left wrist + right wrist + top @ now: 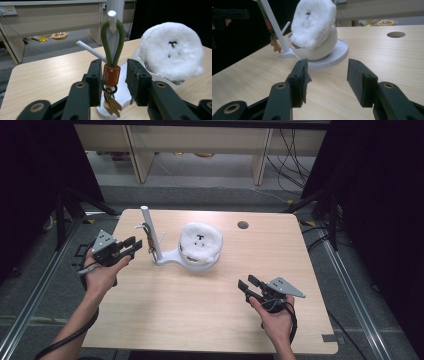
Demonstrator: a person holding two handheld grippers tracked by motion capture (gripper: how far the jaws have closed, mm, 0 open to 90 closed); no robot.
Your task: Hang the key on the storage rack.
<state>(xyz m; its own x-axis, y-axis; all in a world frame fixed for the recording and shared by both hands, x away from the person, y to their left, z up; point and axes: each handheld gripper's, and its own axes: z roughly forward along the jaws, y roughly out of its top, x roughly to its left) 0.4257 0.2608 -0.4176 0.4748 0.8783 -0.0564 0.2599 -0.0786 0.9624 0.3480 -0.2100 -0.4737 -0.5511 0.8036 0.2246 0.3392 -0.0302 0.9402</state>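
A green-looped keychain (111,62) with a brown collar hangs on the white stand's (152,240) peg, between the left gripper's (113,80) open fingers; beside it a fluffy white hat (200,241); the right gripper (248,284) open over the tabletop (200,310).

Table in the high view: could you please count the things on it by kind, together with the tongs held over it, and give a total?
White stand with upright post: 1
Fluffy white plush on the stand's round bowl: 1
Green loop keychain hung on the post's peg: 1
Tongs, left and right, both open: 2
Total: 5
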